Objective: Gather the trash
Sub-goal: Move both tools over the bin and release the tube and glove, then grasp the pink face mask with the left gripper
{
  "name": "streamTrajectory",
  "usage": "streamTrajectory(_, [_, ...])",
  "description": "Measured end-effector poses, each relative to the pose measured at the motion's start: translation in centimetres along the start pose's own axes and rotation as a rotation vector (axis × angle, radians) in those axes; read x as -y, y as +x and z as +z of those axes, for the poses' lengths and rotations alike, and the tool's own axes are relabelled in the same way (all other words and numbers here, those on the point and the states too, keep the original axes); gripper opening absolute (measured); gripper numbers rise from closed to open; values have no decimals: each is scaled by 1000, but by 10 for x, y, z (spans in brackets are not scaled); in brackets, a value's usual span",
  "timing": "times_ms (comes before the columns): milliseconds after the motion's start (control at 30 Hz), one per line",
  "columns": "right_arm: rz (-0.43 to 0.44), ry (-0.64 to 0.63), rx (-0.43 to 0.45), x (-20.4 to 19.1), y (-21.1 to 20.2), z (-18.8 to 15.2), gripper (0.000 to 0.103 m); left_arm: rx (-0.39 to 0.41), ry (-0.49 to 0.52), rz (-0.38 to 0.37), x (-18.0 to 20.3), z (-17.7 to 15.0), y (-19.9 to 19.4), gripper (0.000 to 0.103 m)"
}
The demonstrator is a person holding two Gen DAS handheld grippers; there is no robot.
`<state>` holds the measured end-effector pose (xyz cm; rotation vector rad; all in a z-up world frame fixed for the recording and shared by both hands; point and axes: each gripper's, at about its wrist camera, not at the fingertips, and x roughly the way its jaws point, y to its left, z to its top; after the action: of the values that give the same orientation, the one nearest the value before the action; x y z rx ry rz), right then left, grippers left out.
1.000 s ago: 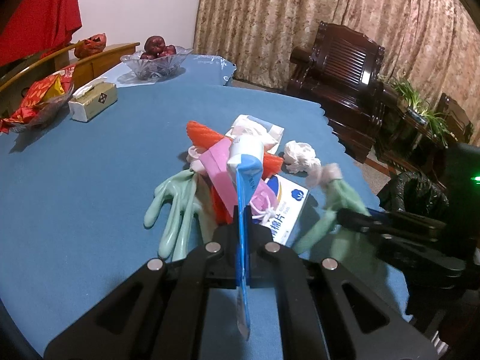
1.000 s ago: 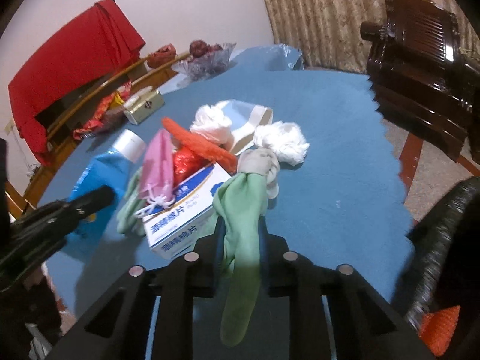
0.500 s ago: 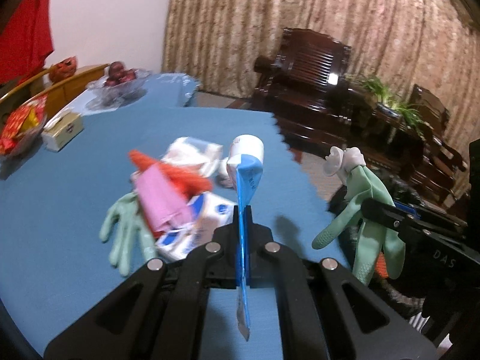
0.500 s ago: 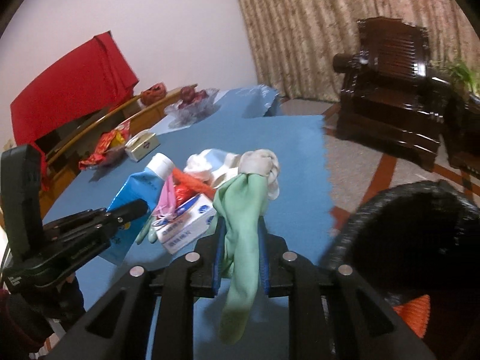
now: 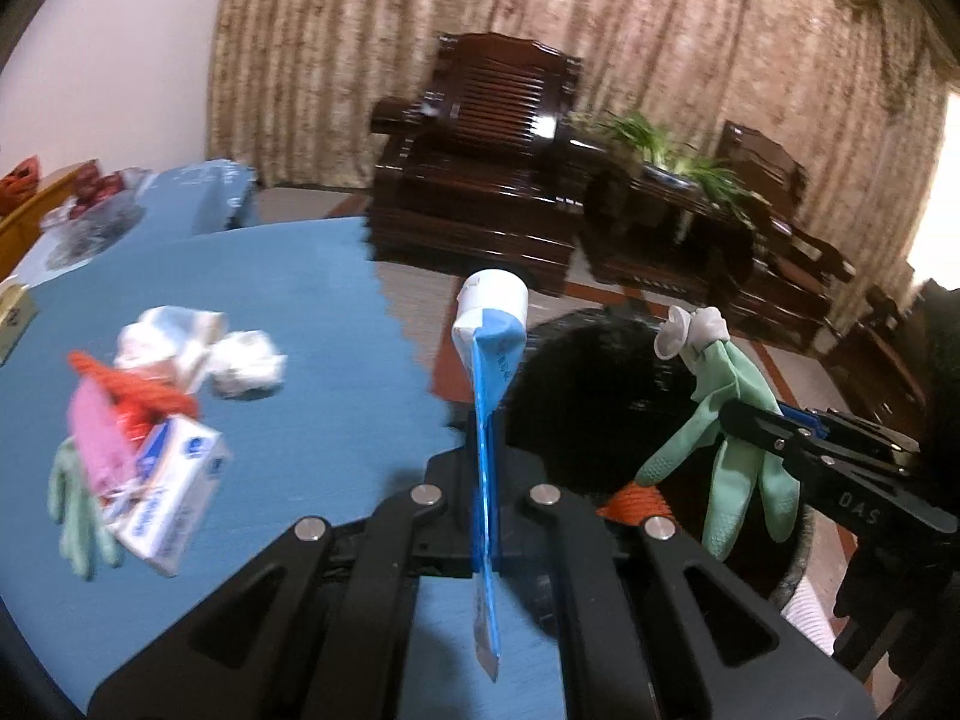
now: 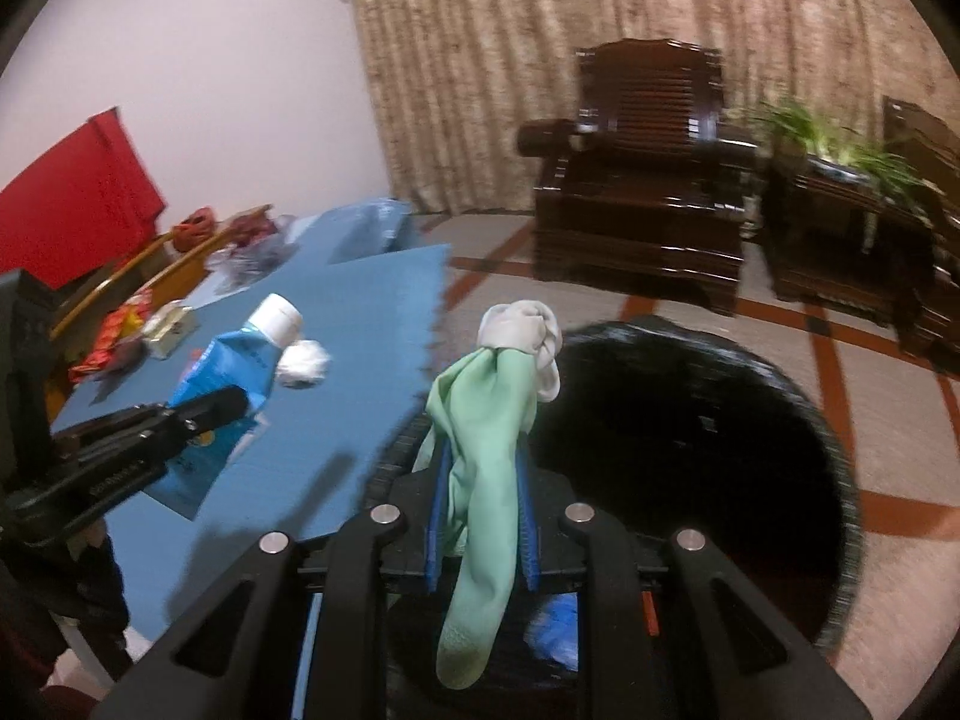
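Both tongs are loaded: my left gripper (image 5: 487, 468) pinches the tube (image 5: 489, 360), my right gripper (image 6: 480, 516) the glove (image 6: 486, 420). I'd centre each over the bin (image 6: 798, 396) before releasing.

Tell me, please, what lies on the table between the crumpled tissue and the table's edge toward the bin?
Nothing: in the left wrist view, only bare blue table separates the tissue from the edge beside the bin.
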<state>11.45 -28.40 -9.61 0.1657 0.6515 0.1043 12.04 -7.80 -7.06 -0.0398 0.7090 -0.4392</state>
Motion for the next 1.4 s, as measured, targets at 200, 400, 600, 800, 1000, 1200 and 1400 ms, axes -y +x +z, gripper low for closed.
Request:
streamTrajectory(200, [-73, 31, -22, 34, 4, -7, 20, -34, 34, -80, 39, 6, 36, 1])
streamTrajectory(400, [-109, 55, -48, 53, 10, -15, 25, -61, 69, -132, 69, 6, 65, 1])
streamTrajectory(600, [-149, 78, -66, 71, 13, -24, 45, -83, 81, -172, 79, 6, 79, 27])
streamTrajectory(800, [-180, 103, -32, 80, 4, -23, 76, -48, 78, -157, 73, 9, 69, 53])
streamTrajectory(1000, [-156, 119, 25, 67, -9, -13, 98, 21, 87, -64, 48, 12, 35, 82])
streamTrajectory(1200, [-113, 80, 46, 36, -6, -2, 98, 59, 59, 50, 3, 13, 2, 89])
streamTrajectory(1400, [-43, 14, 59, -14, 10, 9, 98, 85, 16, 221, -56, -1, -36, 89])
